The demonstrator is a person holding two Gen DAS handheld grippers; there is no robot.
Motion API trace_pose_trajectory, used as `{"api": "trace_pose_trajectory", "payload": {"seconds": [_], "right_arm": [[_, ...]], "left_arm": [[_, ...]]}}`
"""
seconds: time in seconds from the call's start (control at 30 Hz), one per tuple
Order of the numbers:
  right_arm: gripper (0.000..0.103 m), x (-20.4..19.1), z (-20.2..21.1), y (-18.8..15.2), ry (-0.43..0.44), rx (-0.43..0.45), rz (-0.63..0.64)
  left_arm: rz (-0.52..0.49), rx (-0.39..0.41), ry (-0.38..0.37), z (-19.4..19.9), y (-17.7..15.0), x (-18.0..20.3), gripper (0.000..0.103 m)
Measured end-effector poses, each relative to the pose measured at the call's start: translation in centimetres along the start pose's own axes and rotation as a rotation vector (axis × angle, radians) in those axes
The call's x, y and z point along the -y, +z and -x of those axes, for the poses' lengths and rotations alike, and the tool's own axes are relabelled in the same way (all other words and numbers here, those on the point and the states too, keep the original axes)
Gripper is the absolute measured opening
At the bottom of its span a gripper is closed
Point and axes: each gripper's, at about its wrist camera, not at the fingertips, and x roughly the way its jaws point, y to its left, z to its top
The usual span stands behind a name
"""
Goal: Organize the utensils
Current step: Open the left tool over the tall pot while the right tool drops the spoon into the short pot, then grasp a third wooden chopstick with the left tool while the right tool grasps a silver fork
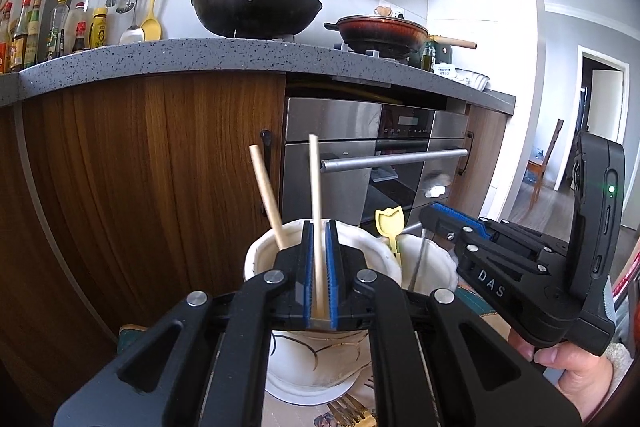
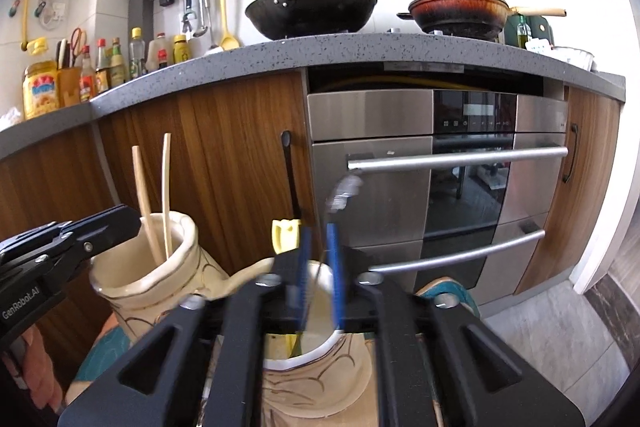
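Two cream ceramic holders sit side by side on a patterned mat, in front of the wooden cabinets and the steel oven (image 2: pixel 436 187).

Left gripper (image 1: pixel 320 239): blue pads nearly together with one chopstick (image 1: pixel 315 195) upright between them, its lower end down toward the left holder (image 1: pixel 260 259). Pads look just beside the stick; can't tell if they still press it. Second chopstick (image 1: pixel 266 195) already leans inside the same holder.

Right gripper (image 2: pixel 320 247): jaws a little apart over the right holder (image 2: pixel 320 363), a thin metal utensil (image 2: pixel 344 191) standing between the pads, top end blurred. No firm pinch visible; reads as loose or being let go. Yellow-handled utensil (image 1: pixel 390 223) stands in that right holder too. Gold forks (image 1: pixel 352 415) lie on the mat near a white plate (image 1: pixel 296 393), probably next to sort.

Handling, judged: chopsticks are light, stiff and smooth, so they slip or pivot in a weak pinch; take them mid-shaft, held upright. Metal utensil is thin, slick and a bit heavier; grip the handle, not the head. Holders are ceramic, breakable and tippable; don't knock the rims when lowering. Forks lie flat, so they'll be awkward to pick up; grab across the handle.
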Motion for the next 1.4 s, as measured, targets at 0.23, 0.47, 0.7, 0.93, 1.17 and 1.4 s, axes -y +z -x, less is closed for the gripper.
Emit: {"api": "trace_pose_trajectory", "payload": {"seconds": [0.23, 0.47, 0.7, 0.93, 1.17, 1.4], "right_arm": [[0.054, 0.1, 1.8, 0.4, 0.018, 0.026, -0.019], [0.088, 0.9, 5.1, -0.1, 0.036, 0.056, -0.062], [0.095, 1.6, 7.5, -3.2, 0.008, 0.006, -0.063], [0.096, 2.3, 8.2, -6.3, 0.001, -0.071, -0.077], [0.096, 1.9, 8.5, -6.9, 0.002, -0.071, -0.053], [0.096, 1.8, 8.7, -6.8, 0.003, -0.061, -0.039]], "left_arm": [[0.009, 0.017, 0.023, 2.3, 0.0, -0.2, 0.052], [0.001, -0.014, 0.066, 5.6, -1.6, -0.3, 0.08], [-0.022, -0.174, 0.121, 6.6, -5.3, -0.2, 0.088], [-0.01, -0.351, 0.144, 5.7, -9.5, -0.3, 0.088], [-0.069, -0.474, 0.167, 5.5, -12.7, 0.8, 0.084], [-0.107, -0.55, 0.173, 5.0, -14.6, 1.5, 0.068]]}}
